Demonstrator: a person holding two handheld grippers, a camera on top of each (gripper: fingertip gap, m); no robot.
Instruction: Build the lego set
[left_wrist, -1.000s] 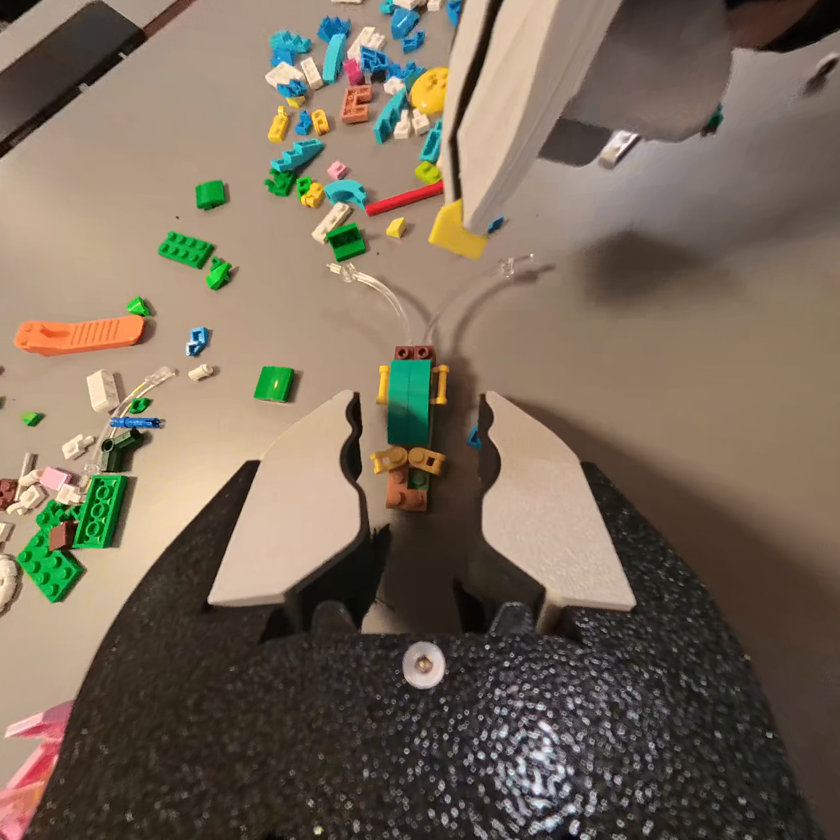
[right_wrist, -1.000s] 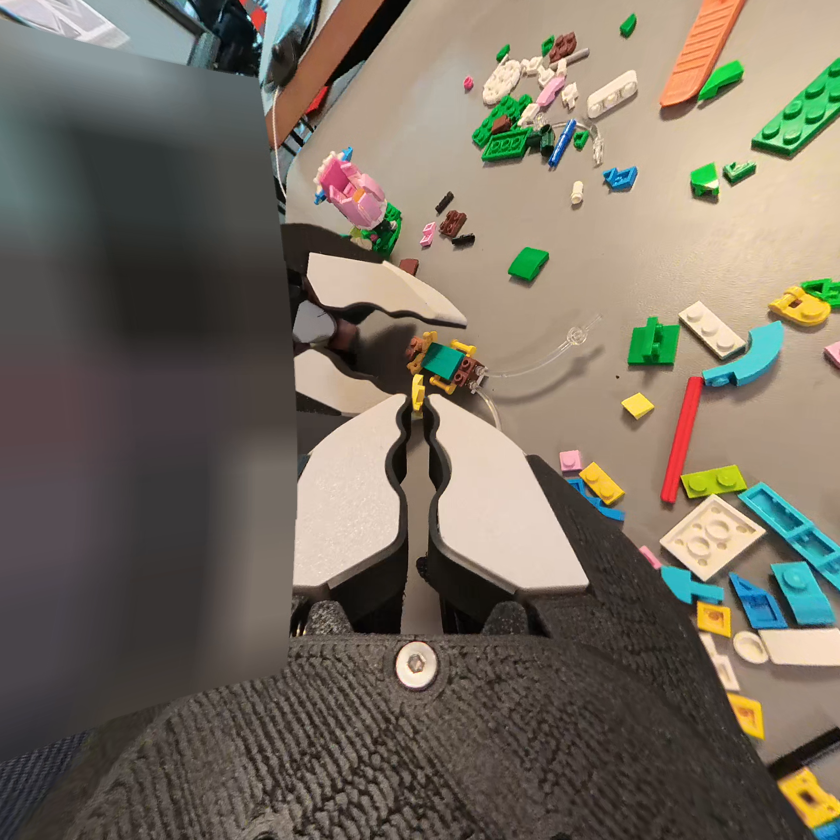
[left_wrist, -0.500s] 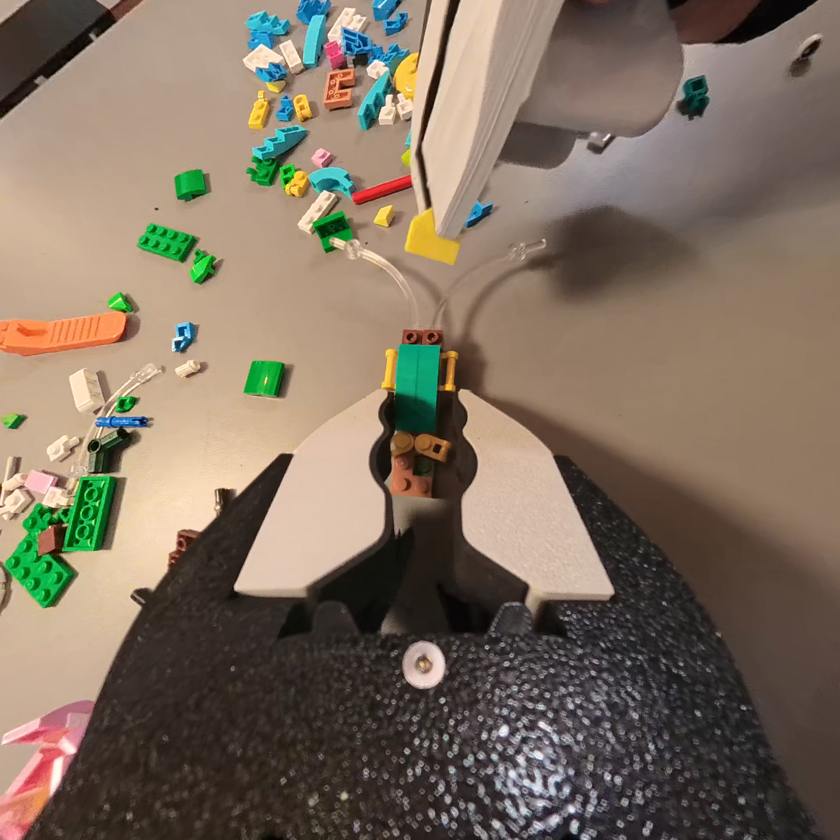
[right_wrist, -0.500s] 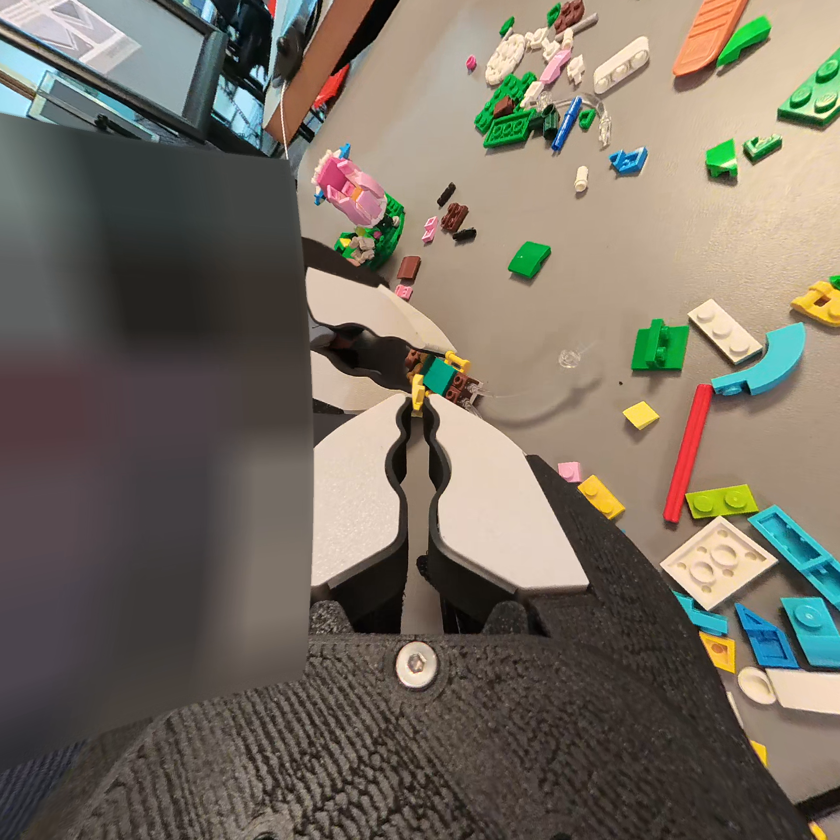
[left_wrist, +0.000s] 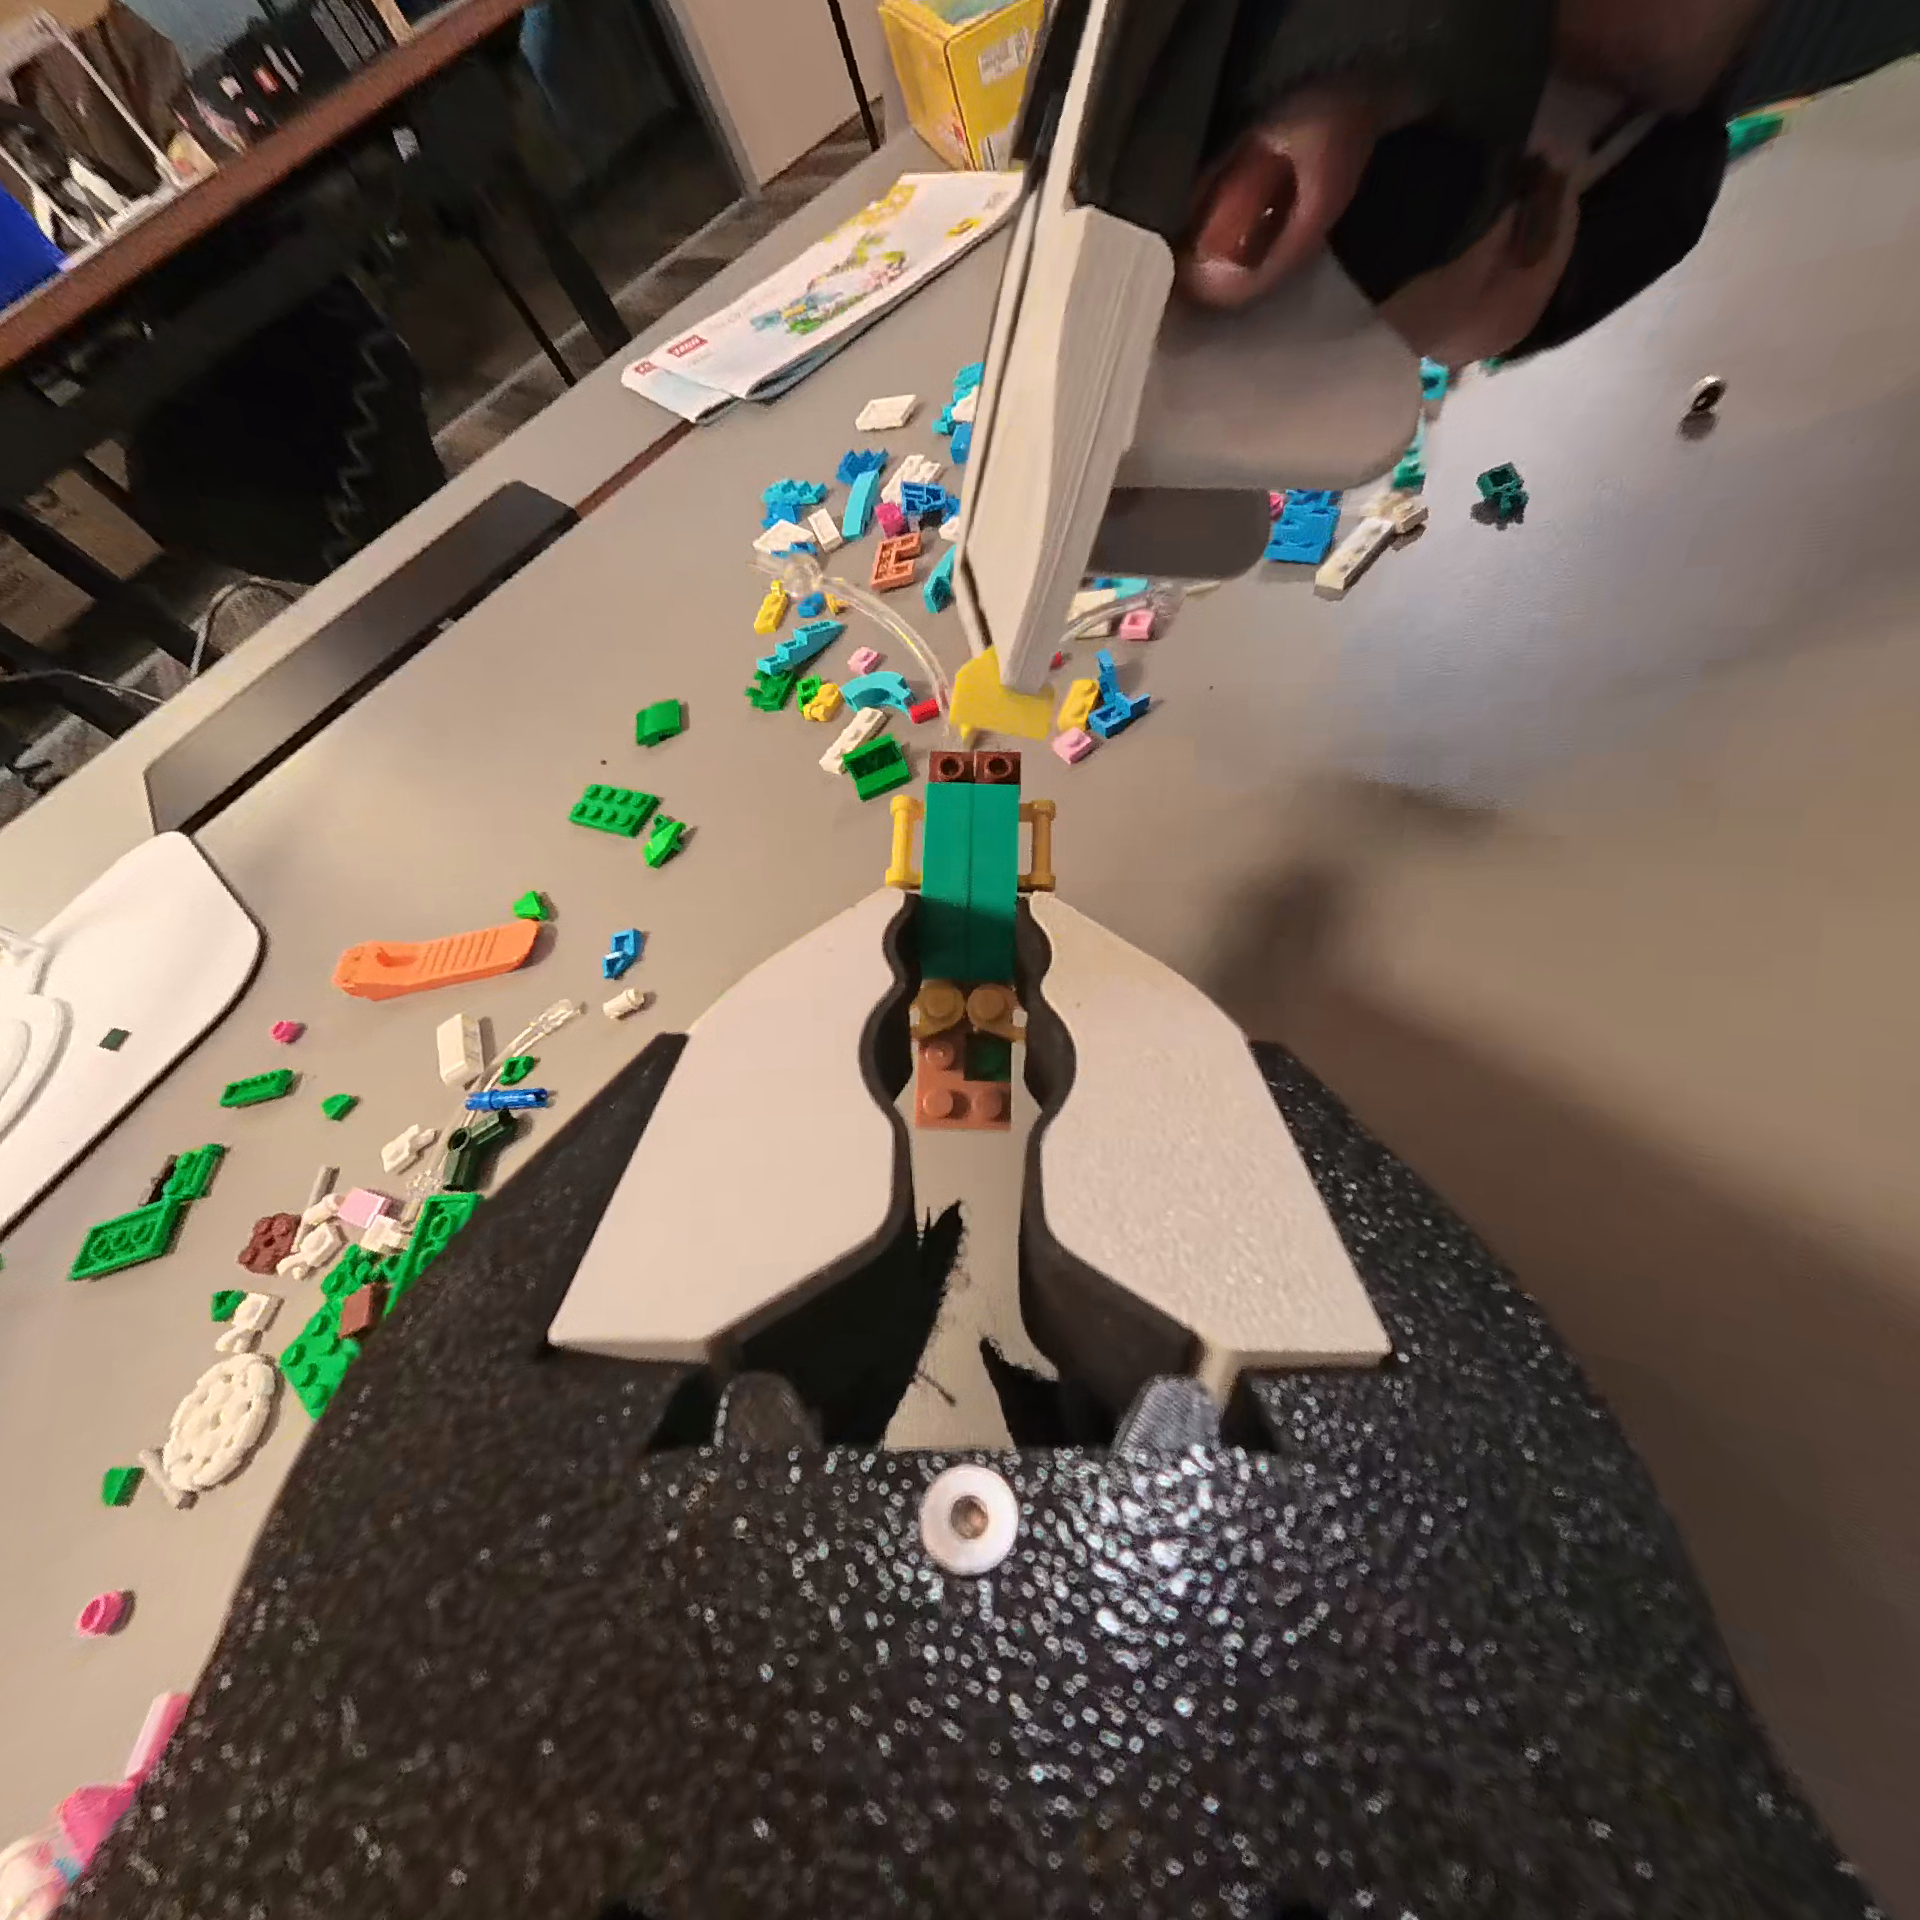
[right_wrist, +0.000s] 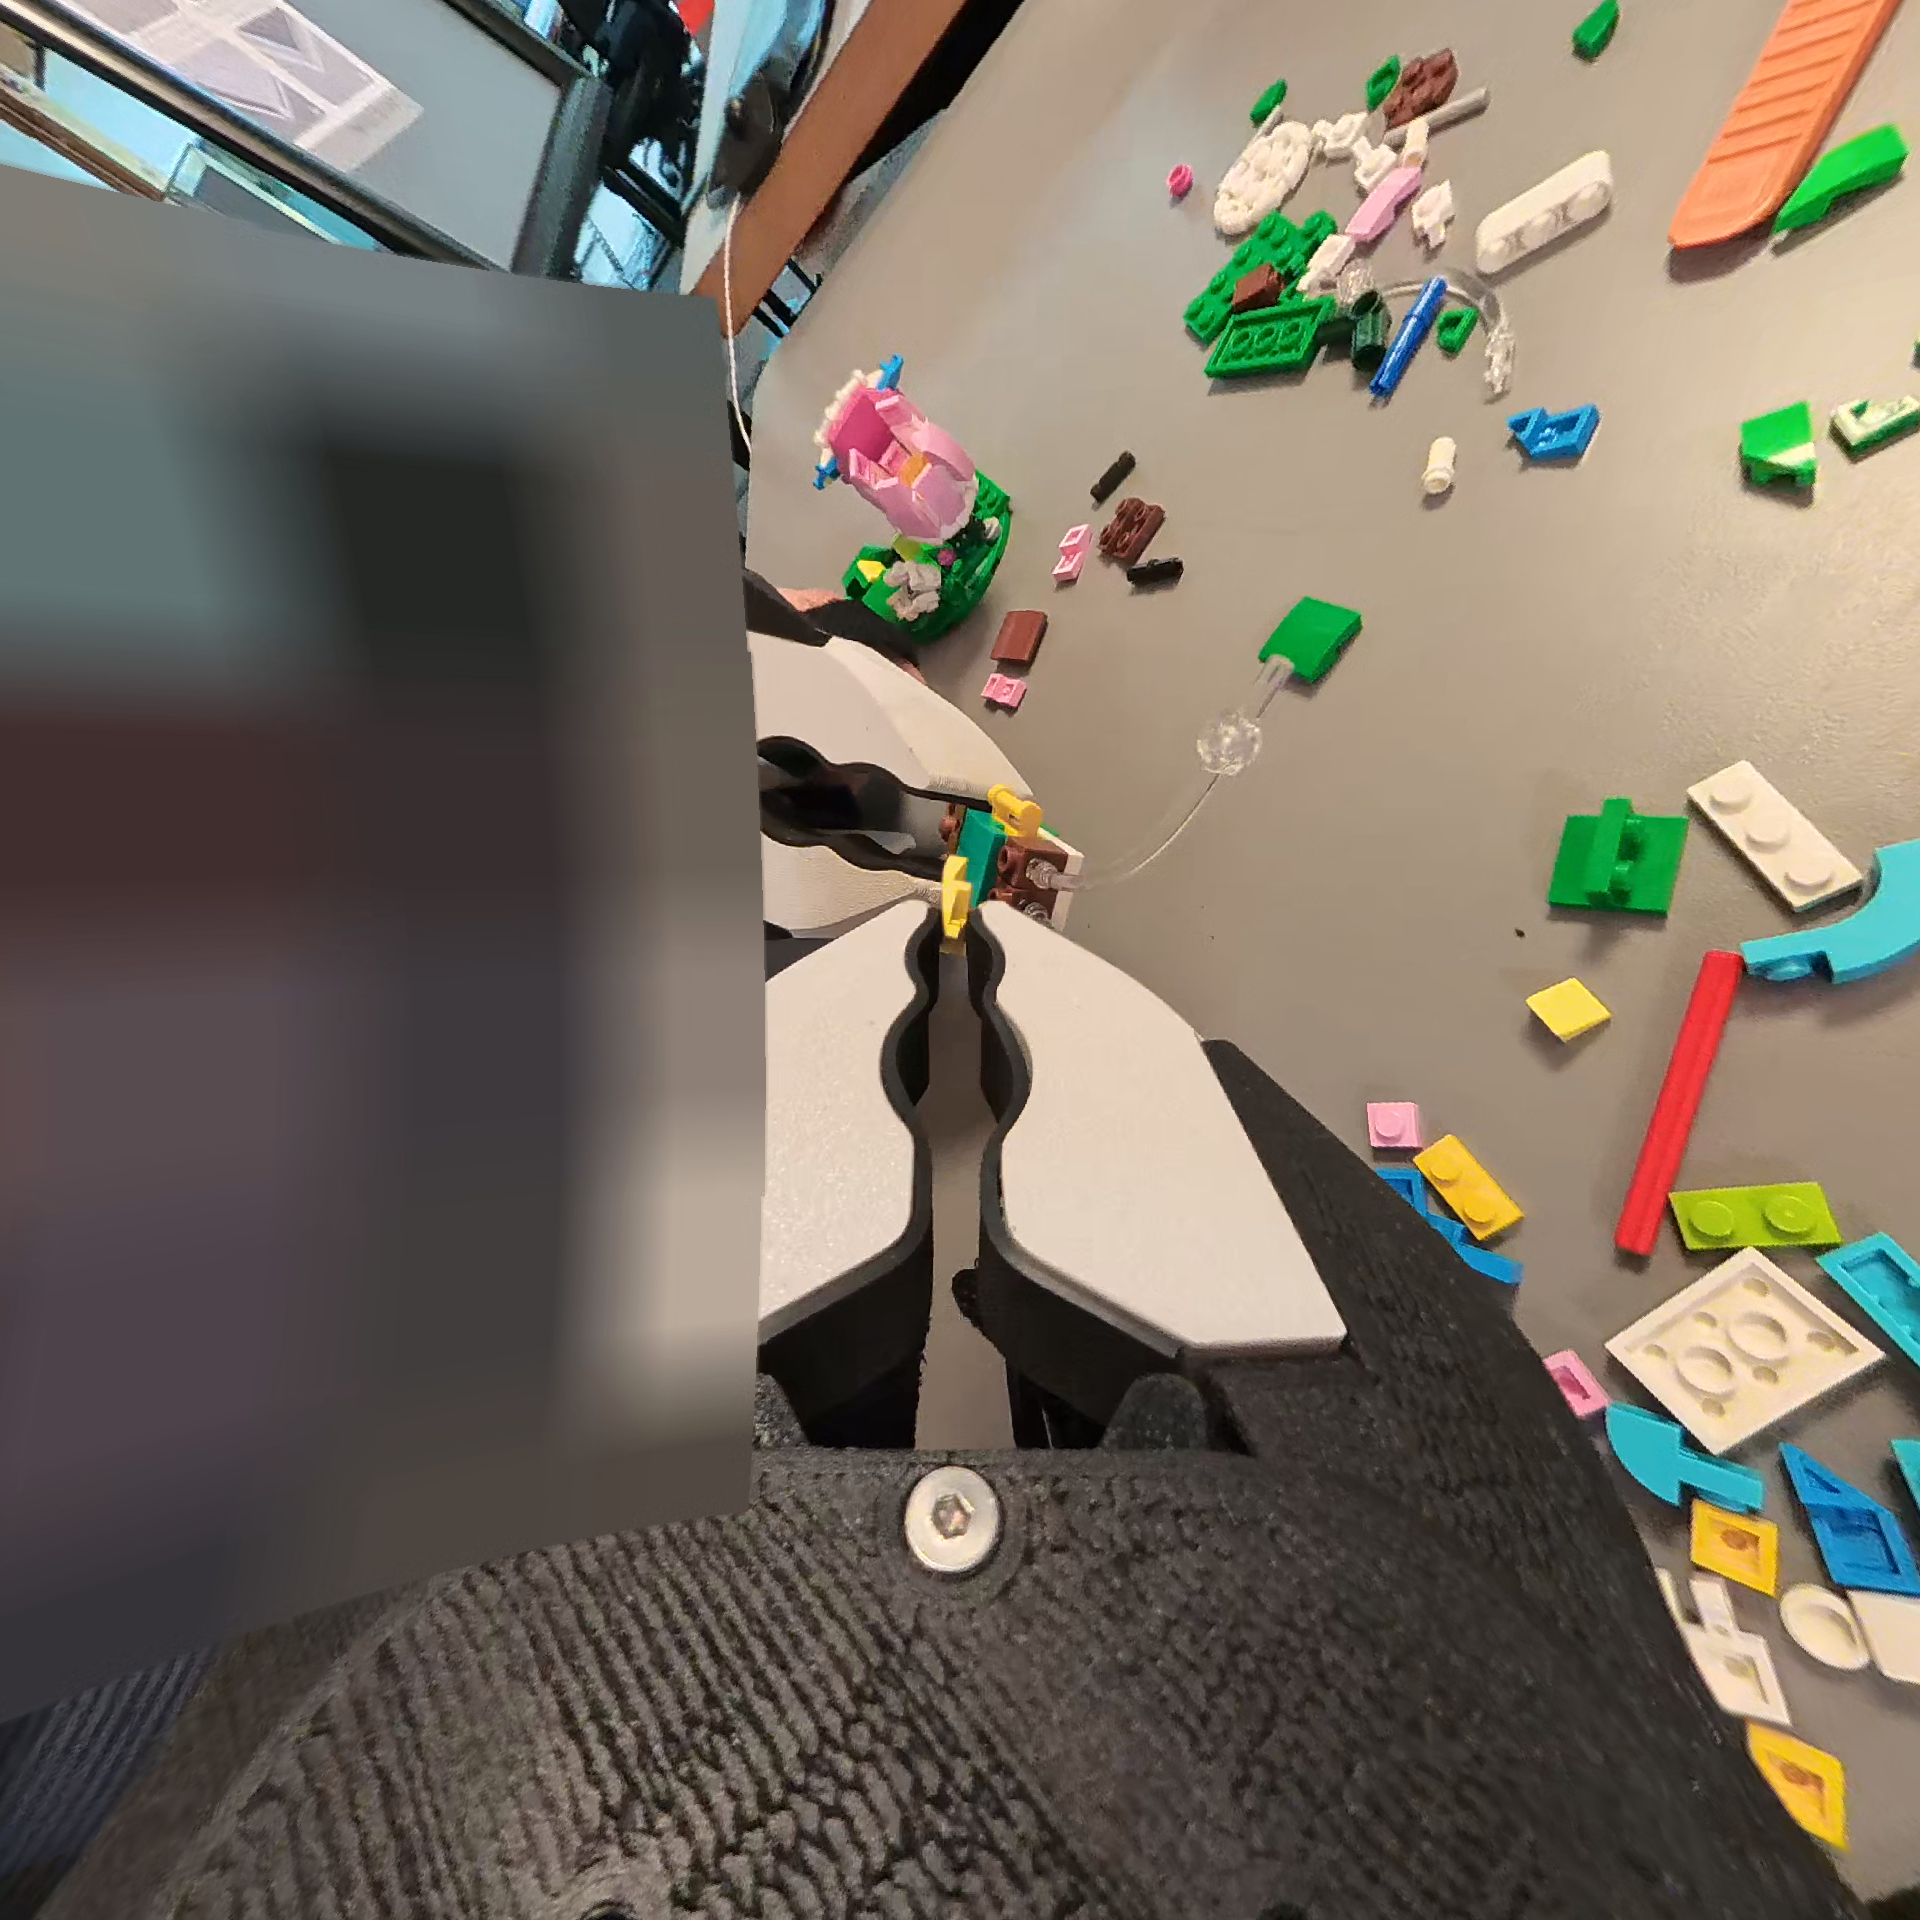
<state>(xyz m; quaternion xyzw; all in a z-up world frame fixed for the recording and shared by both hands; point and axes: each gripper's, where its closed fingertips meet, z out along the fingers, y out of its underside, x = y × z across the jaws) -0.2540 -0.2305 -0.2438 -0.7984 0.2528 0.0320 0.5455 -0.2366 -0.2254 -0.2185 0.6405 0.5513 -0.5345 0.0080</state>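
My left gripper (left_wrist: 968, 906) is shut on a small lego build (left_wrist: 971, 862) with a green body, brown ends, yellow side bars and clear curved antennae (left_wrist: 883, 613). It holds the build above the grey table (left_wrist: 1455, 935). My right gripper (left_wrist: 1013, 665) comes down from above, shut on a flat yellow piece (left_wrist: 987, 707) just beyond the build's brown front end. In the right wrist view, my right gripper (right_wrist: 956, 914) pinches the yellow piece (right_wrist: 954, 899) right beside the build (right_wrist: 1023, 857), which sits between the left gripper's fingers (right_wrist: 883, 717).
Loose pieces lie across the table: an orange brick separator (left_wrist: 436, 951), green plates (left_wrist: 613, 808), a red bar (right_wrist: 1678, 1101), a white plate (right_wrist: 1745, 1345). A finished pink flower (right_wrist: 904, 468) stands near the left hand. An instruction booklet (left_wrist: 821, 291) lies at the far edge. Left and right tips are no more than a few centimetres apart.
My left gripper closed on the build and lifted it off the table, tilting upward. My right gripper brought the yellow piece closer to the build's front end.
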